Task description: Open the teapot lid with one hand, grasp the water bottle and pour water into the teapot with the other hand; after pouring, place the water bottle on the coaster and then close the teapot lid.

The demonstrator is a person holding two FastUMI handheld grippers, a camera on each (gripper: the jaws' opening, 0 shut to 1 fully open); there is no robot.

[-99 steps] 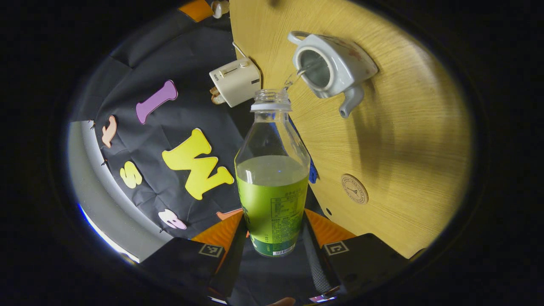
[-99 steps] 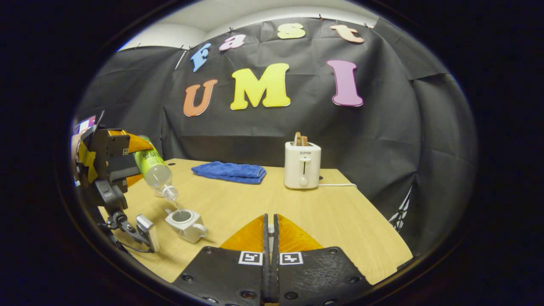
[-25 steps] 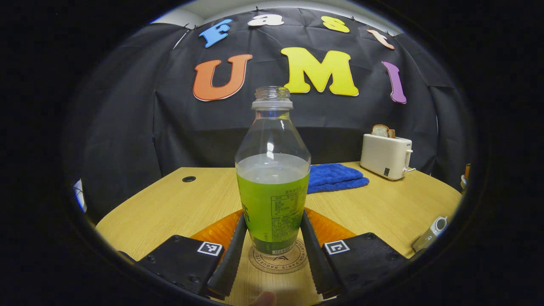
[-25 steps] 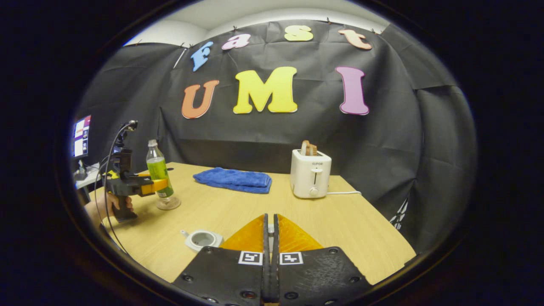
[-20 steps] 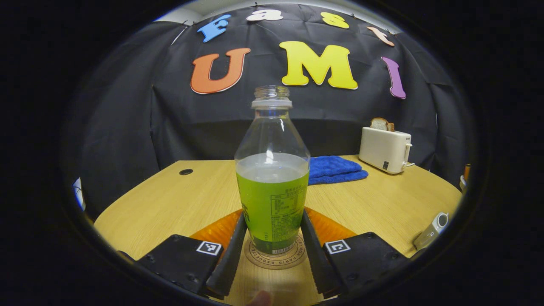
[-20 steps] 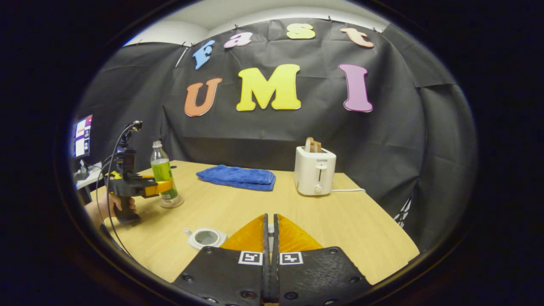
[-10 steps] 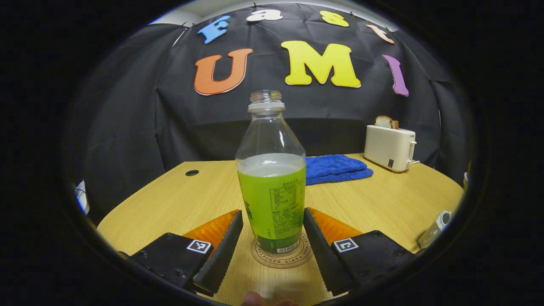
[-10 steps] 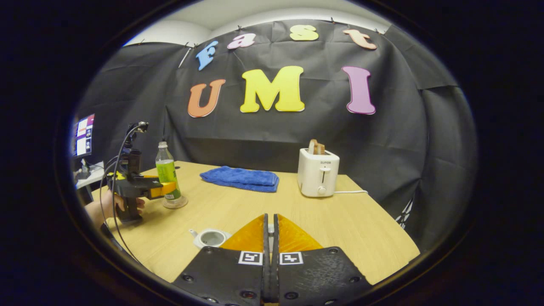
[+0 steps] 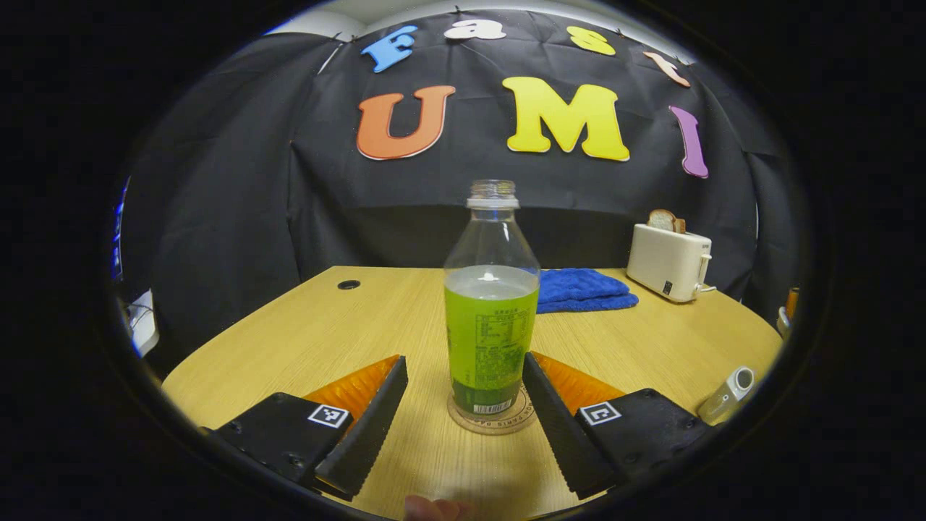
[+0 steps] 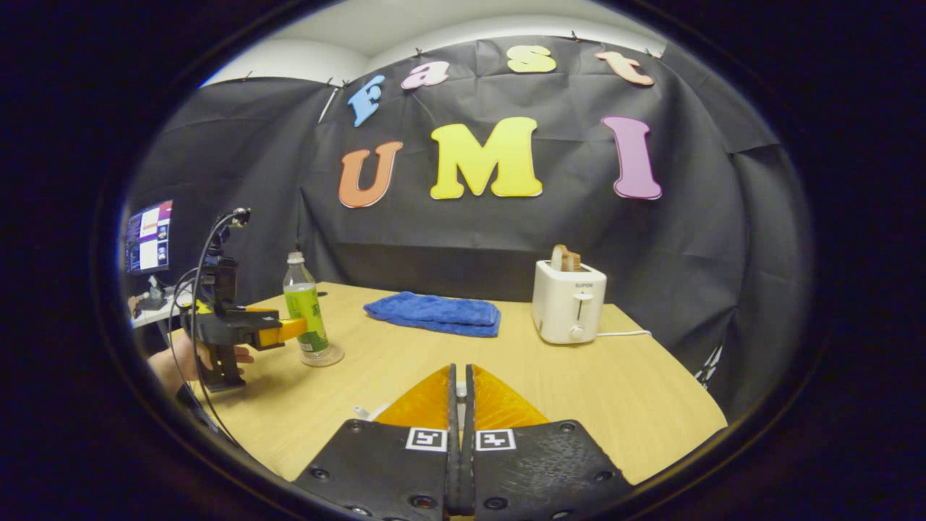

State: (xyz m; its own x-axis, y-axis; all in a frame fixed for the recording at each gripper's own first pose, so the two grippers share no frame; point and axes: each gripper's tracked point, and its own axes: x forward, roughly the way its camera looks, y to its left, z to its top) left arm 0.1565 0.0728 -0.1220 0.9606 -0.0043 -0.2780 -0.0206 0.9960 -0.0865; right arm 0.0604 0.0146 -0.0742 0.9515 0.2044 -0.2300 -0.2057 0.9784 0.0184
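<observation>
- Now, in the left gripper view, the bottle (image 9: pixel 492 304) stands upright on the coaster (image 9: pixel 494 421), uncapped, with green liquid up to about its shoulder.
- The left gripper (image 9: pixel 463 405) has its jaws spread — one finger to each side of the bottle, both clear of it, with bare bench (image 9: pixel 304 333) showing in the gaps.
- Behind the bottle lies a blue towel (image 9: pixel 582 288); farther right stands a toaster (image 9: pixel 668 260) with a slice of bread in its slot.
- At the right edge, near the bench's rim, the spout of the teapot (image 9: pixel 725 394) pokes into sight.
- A fingertip shows at the bottom edge of the view.
- In the right gripper view, the right gripper (image 10: pixel 457 405) has its jaws pressed together; a small pale piece sits between the tips, but I cannot tell what it is.
- Far left, the left gripper (image 10: pixel 293 329) is held by a hand (image 10: pixel 189 359) low over the bench (image 10: pixel 615 391), its fingers reaching toward the bottle (image 10: pixel 305 318), which stands on the coaster (image 10: pixel 323 356).
- A sliver of the teapot (image 10: pixel 365 412) peeks out just left of the right gripper's fingers — too little to tell whether the lid is on.
- The towel (image 10: pixel 434 312) lies mid-bench at the back, and the toaster (image 10: pixel 568 310) stands to its right.
- A lit screen (image 10: pixel 147 246) sits at the far left, beyond the bench.
</observation>
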